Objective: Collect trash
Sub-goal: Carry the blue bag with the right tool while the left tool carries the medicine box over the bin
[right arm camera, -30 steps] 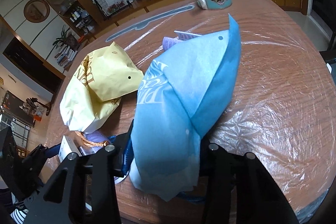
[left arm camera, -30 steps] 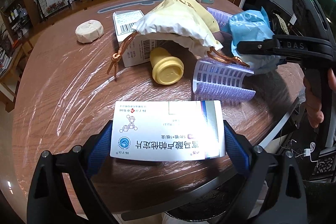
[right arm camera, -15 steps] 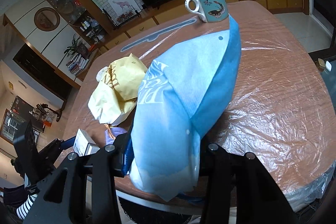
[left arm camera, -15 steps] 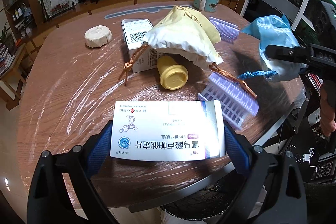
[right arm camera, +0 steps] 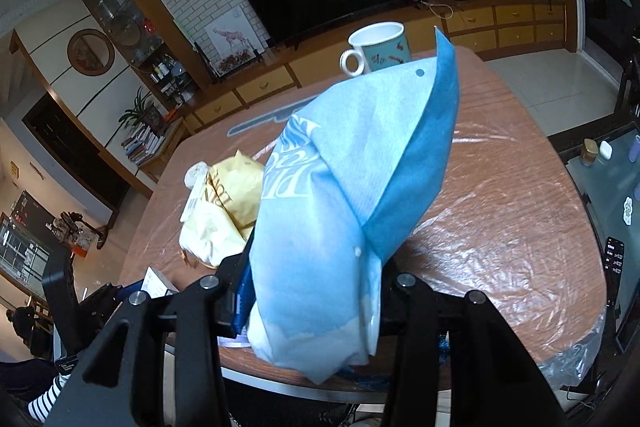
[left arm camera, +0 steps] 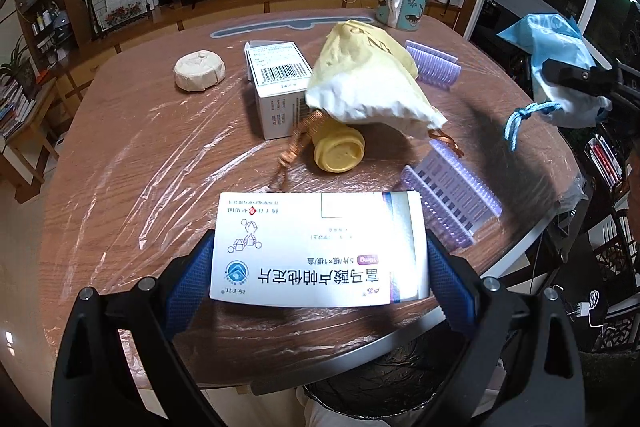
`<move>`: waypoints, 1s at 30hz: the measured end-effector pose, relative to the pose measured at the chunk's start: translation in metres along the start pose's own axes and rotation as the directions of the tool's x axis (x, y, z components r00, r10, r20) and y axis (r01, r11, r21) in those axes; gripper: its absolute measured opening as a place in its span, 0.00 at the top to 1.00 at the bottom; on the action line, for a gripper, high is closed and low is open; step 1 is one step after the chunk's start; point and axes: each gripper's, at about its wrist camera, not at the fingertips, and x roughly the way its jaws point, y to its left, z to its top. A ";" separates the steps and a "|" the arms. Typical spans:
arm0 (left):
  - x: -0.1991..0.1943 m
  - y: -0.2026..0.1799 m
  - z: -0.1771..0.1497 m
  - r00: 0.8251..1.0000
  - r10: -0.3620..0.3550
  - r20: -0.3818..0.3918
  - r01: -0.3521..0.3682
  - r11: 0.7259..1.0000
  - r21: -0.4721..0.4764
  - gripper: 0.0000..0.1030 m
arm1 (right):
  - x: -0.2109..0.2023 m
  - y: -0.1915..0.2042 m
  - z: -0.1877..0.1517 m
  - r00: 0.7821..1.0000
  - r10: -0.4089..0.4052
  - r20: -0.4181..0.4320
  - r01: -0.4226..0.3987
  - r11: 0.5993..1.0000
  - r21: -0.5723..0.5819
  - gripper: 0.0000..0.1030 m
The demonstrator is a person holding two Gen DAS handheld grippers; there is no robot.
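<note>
**Blue bag lifted off the desk**

The right tool (right arm camera: 308, 291) has carried the blue bag (right arm camera: 344, 195) up and off past the desk's (left arm camera: 132, 155) 3 o'clock edge. On the left, the left tool (left arm camera: 320, 267) is clamped on the white medicine box (left arm camera: 320, 251) at 6 o'clock. The yellow bag (left arm camera: 368, 83) lies mid-desk, the mug (left arm camera: 402, 3) at 1 o'clock. The right tool is closed tight around the blue bag, its cord (left arm camera: 520, 119) dangling.
</note>
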 end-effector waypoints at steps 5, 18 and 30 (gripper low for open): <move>-0.007 0.004 0.002 1.000 -0.004 0.014 0.004 1.000 -0.019 0.06 | -0.018 -0.001 0.013 0.998 -0.027 0.057 0.029 0.999 -0.031 0.58; -0.024 -0.003 -0.004 0.999 -0.008 0.037 0.008 1.000 -0.014 0.06 | -0.026 0.018 -0.018 0.997 0.071 -0.015 -0.072 0.992 -0.101 0.58; -0.036 -0.011 -0.016 1.000 -0.007 0.030 0.007 1.000 -0.010 0.06 | -0.020 0.040 -0.067 0.979 0.126 -0.161 -0.155 0.971 -0.183 0.58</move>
